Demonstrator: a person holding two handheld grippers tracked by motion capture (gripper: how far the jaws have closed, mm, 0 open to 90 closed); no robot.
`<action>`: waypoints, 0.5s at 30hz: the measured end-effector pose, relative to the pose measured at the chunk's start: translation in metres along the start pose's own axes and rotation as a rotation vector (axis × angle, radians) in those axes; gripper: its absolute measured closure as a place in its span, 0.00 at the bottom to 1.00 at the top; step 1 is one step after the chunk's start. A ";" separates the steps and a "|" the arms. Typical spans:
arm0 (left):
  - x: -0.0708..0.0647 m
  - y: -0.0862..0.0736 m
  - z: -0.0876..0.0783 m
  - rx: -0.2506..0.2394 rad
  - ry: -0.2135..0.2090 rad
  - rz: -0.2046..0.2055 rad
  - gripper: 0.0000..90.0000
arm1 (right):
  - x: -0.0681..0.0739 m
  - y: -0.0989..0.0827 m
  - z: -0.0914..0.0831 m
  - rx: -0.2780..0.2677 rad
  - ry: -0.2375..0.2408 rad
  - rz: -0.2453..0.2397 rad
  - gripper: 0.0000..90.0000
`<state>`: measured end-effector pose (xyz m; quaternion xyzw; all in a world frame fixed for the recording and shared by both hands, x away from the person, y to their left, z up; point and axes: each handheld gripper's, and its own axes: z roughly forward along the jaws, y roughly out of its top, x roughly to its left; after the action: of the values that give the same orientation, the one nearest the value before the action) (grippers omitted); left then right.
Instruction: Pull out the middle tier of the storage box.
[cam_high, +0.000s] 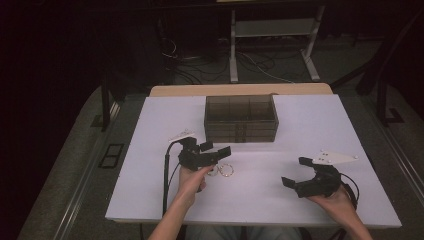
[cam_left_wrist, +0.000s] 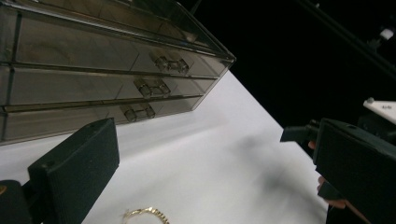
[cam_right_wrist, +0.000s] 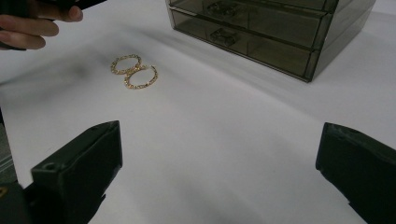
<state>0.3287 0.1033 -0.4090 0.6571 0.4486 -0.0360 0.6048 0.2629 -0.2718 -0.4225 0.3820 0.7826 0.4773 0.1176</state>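
Note:
Two gold hoops (cam_high: 223, 170) lie side by side on the white table (cam_high: 150, 150); in the right gripper view the hoops (cam_right_wrist: 134, 71) touch each other. A smoky clear drawer box (cam_high: 240, 118) with three drawers stands at the back centre. My left gripper (cam_high: 215, 149) hovers open just above and behind the hoops, with nothing between its jaws. In the left gripper view the gripper (cam_left_wrist: 210, 144) faces the drawer box (cam_left_wrist: 93, 79), with one hoop (cam_left_wrist: 145, 214) at the bottom edge. My right gripper (cam_high: 295, 171) is open at the front right, its opening (cam_right_wrist: 219, 154) turned toward the hoops.
The drawer box (cam_right_wrist: 261, 28) has small handles on its drawer fronts. A hand (cam_right_wrist: 32, 23) holds the left gripper at the top left of the right gripper view. Dark floor, cables and a white frame (cam_high: 272, 30) lie beyond the table.

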 end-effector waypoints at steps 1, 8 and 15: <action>0.000 -0.001 0.002 -0.006 -0.006 -0.019 0.00 | 0.000 0.000 0.000 0.000 0.000 0.000 0.00; -0.003 -0.004 0.011 0.004 -0.016 -0.048 0.00 | 0.000 0.000 0.000 0.003 -0.001 0.001 0.00; -0.002 -0.008 0.020 0.010 -0.024 -0.078 0.00 | 0.000 0.000 0.000 0.005 -0.002 -0.001 0.00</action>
<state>0.3327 0.0843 -0.4190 0.6418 0.4662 -0.0697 0.6049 0.2629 -0.2712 -0.4228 0.3823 0.7838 0.4751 0.1176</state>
